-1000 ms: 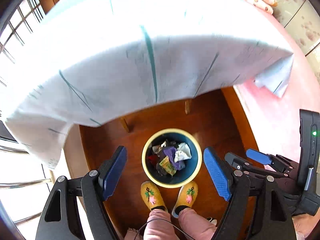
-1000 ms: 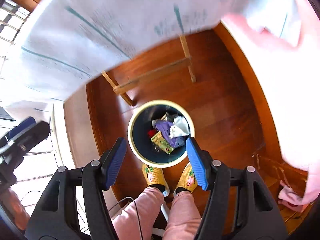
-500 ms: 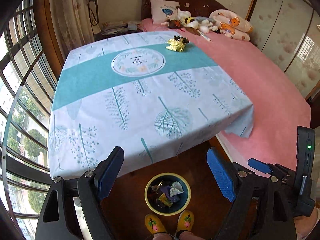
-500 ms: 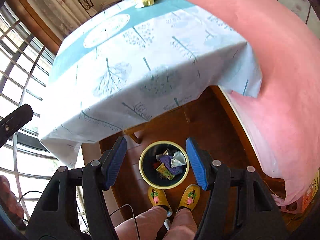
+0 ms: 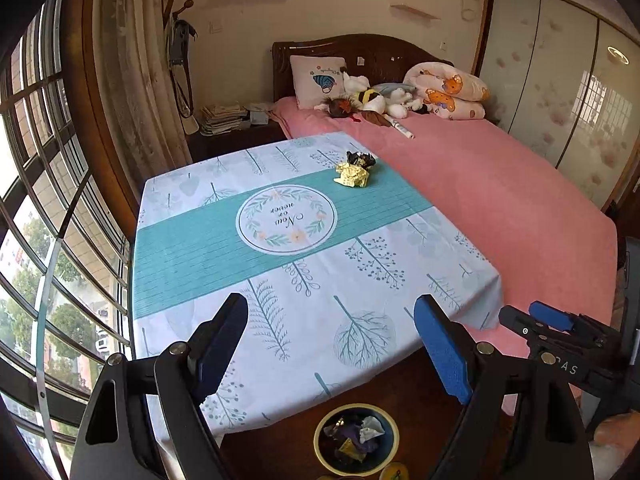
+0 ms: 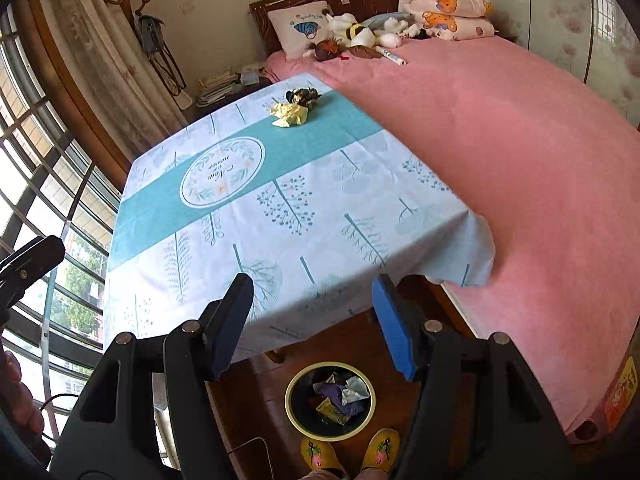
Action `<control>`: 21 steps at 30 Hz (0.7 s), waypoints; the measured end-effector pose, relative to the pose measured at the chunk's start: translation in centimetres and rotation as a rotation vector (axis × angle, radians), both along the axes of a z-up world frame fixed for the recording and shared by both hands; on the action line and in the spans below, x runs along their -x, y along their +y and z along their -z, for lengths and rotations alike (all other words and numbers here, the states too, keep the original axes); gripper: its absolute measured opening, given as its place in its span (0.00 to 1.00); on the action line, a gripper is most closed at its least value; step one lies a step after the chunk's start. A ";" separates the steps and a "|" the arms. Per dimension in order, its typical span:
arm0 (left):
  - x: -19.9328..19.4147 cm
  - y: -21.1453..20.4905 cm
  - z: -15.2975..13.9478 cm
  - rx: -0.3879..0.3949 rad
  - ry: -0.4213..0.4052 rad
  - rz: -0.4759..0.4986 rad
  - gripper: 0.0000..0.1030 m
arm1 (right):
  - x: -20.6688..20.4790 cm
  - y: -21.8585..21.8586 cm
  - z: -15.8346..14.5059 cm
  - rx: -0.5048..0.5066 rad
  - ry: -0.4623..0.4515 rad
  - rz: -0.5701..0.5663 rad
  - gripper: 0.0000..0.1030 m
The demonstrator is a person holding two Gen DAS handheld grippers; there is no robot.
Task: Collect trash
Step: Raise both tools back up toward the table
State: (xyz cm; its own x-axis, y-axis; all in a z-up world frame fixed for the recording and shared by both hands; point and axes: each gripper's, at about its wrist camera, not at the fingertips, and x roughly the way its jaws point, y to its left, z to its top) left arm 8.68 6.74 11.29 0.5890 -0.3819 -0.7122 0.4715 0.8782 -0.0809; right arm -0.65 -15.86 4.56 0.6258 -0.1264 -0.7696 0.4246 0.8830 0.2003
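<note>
Ahead of the jaws, far side of table: two pieces of trash lie together on the teal band of the tablecloth, well beyond both pairs of fingers.
Yellow wrapper [image 5: 352, 177]: crumpled thin paper or foil, lumpy, pale yellow; its longer side runs roughly along the teal band, no clear pointing end.
Dark wrapper [image 5: 361, 159]: crinkled, shiny, black with light flecks; touches the yellow wrapper on its far side, toward the bed's headboard.
Table [image 5: 224, 240]: covered by a smooth white cloth printed with teal trees and leaves, a wide teal stripe and a round floral emblem with script lettering; the cloth hangs over the near edge and the corner beside the bed.
Bin [image 6: 294, 380]: round, cream rim, dark blue inside, on the glossy wooden floor below and between the right jaws; holds crumpled scraps in purple, white, yellow and red.
Left gripper [image 5: 340, 352]: jaws wide apart, holding nothing; flat blue textured pads on black arms, raised before the table's near edge.
Right gripper [image 6: 314, 320]: jaws wide apart, empty; same blue pads, framing the cloth's hanging edge with the bin below.
Slippers [image 6: 384, 450]: yellow, embroidered, just behind the bin.
Bed [image 6: 540, 160]: right of the jaws, soft pink cover, dark wood headboard, pillow, rolled quilt and plush toys at the far end.
</note>
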 end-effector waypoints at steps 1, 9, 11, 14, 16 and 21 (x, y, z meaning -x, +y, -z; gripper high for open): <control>-0.7 0.0 -0.3 -0.002 -0.003 -0.005 0.84 | -0.4 0.0 -0.5 0.009 -0.006 0.004 0.57; -6.4 -2.5 -2.0 -0.037 0.009 -0.057 0.84 | -4.6 -2.0 -3.9 0.062 -0.062 -0.016 0.57; -8.2 -3.9 -1.7 -0.049 0.037 -0.066 0.84 | -6.1 -3.0 -4.4 0.067 -0.070 -0.035 0.57; -11.3 -6.7 -0.8 -0.063 0.067 -0.082 0.84 | -9.3 -5.4 -4.6 0.068 -0.074 -0.078 0.57; -13.6 -8.9 0.0 -0.060 0.087 -0.090 0.84 | -11.9 -7.4 -4.4 0.063 -0.073 -0.116 0.57; -20.1 -15.3 2.5 -0.076 0.134 -0.156 0.84 | -20.2 -13.6 -2.4 0.024 -0.057 -0.241 0.57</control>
